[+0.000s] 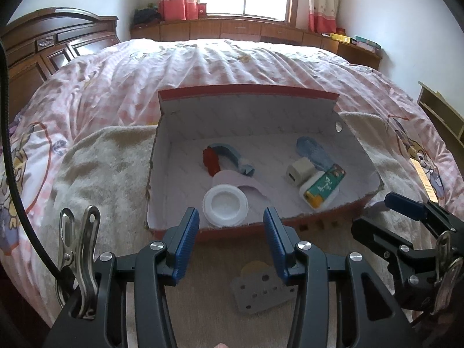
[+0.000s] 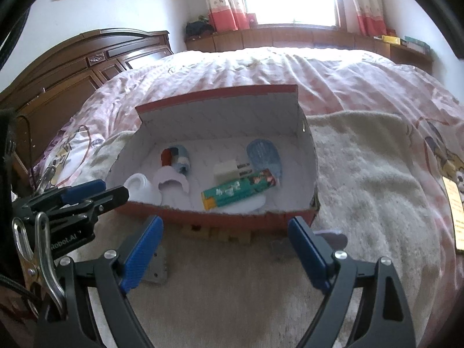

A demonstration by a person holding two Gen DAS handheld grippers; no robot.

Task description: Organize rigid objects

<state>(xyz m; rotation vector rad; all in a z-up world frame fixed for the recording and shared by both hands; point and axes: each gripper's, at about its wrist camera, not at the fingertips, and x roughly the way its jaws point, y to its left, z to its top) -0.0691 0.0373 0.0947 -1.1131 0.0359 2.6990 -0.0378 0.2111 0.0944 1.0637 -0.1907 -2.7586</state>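
Now both grippers hang wide open and empty before the red box (image 1: pixel 324 220) on the bed's towel (image 2: pixel 362 174): left gripper (image 1: pixel 231 243) over a grey plate (image 1: pixel 261 293), right gripper (image 2: pixel 224 246) alongside. Inside the box sit a white lid (image 1: pixel 225 204), a white plug (image 1: pixel 300 171) and a green tube (image 2: pixel 239 190), close together.

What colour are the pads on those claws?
Blue, ribbed pads on black arms; the right wrist view shows them best.
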